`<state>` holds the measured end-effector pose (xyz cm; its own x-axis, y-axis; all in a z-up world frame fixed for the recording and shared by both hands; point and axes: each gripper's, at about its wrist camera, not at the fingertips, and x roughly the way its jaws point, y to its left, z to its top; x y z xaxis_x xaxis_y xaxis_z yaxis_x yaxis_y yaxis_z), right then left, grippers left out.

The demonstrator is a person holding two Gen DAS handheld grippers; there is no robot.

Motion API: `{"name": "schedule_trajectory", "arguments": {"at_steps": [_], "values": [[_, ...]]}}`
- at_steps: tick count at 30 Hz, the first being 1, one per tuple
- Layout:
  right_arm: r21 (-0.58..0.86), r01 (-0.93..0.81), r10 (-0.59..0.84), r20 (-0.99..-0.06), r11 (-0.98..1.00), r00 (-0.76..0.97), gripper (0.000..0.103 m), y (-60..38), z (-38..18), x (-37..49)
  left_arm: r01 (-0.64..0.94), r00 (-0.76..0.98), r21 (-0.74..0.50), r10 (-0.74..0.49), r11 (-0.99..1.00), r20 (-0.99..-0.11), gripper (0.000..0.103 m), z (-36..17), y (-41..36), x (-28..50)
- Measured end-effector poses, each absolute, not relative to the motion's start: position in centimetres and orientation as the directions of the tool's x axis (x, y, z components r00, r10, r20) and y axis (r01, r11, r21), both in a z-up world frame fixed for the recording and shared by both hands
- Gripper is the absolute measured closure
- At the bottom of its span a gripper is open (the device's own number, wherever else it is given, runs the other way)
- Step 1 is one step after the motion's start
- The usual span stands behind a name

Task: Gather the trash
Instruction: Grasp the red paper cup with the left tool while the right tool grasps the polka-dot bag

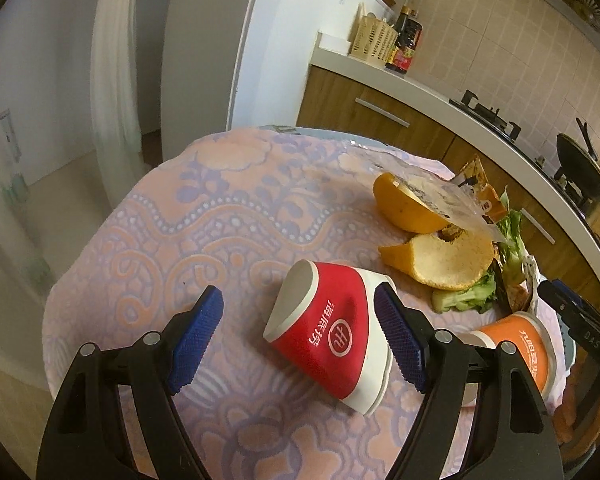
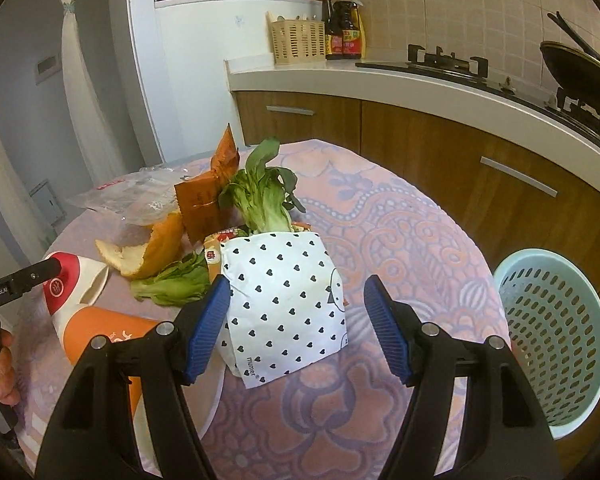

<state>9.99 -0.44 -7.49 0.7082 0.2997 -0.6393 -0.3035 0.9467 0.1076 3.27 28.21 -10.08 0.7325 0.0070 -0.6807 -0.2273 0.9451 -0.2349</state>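
Note:
A red and white paper cup (image 1: 332,332) lies on its side on the cloth-covered table (image 1: 220,220). It sits between the pads of my open left gripper (image 1: 298,292), nearer the right pad. Beyond it are pomelo peels (image 1: 440,260), greens (image 1: 468,296), clear plastic (image 1: 440,196) and an orange cup (image 1: 520,348). My right gripper (image 2: 297,280) is open around a white paper bag with black hearts (image 2: 284,304); its left pad is close against the bag and its right pad stands apart. Bok choy (image 2: 260,196) and an orange wrapper (image 2: 208,200) rise behind the bag.
A pale green perforated basket (image 2: 556,336) stands on the floor beside the table's right edge. Wooden kitchen cabinets (image 2: 420,148), a stove and a wok run along the back. A person's hand (image 2: 4,372) holds the left gripper's handle at the left.

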Motion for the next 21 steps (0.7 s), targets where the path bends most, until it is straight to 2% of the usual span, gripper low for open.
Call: {"name": "schedule_trajectory", "arguments": {"at_steps": [3,9,12,16,17,21], "values": [[0.102,-0.300,0.293,-0.643,0.949,0.708,0.037,-0.4,-7.6,10.1,-0.226,0.731,-0.224,0.013,0.948,-0.682,0.028,-10.2,28.0,3.4],[0.094,-0.258,0.256,-0.651,0.961,0.714,0.020,-0.6,-7.7,10.5,-0.218,0.693,-0.215,-0.004,0.952,-0.721,0.027,-11.3,27.6,4.4],[0.103,-0.252,0.254,-0.673,0.962,0.695,0.019,-0.6,-8.0,11.0,-0.201,0.650,-0.198,-0.020,0.959,-0.760,0.022,-12.0,27.0,5.3],[0.097,-0.246,0.242,-0.699,0.964,0.673,0.019,-0.4,-8.5,11.5,-0.185,0.647,-0.204,-0.037,0.961,-0.762,0.023,-12.1,26.4,5.7],[0.097,-0.246,0.241,-0.705,0.964,0.667,0.019,-0.3,-8.6,11.6,-0.180,0.649,-0.204,-0.040,0.962,-0.760,0.031,-12.0,26.3,5.8],[0.106,-0.241,0.241,-0.723,0.965,0.647,0.019,-0.3,-9.0,12.0,-0.163,0.663,-0.246,-0.079,0.955,-0.745,0.043,-11.8,26.0,5.7]]}}
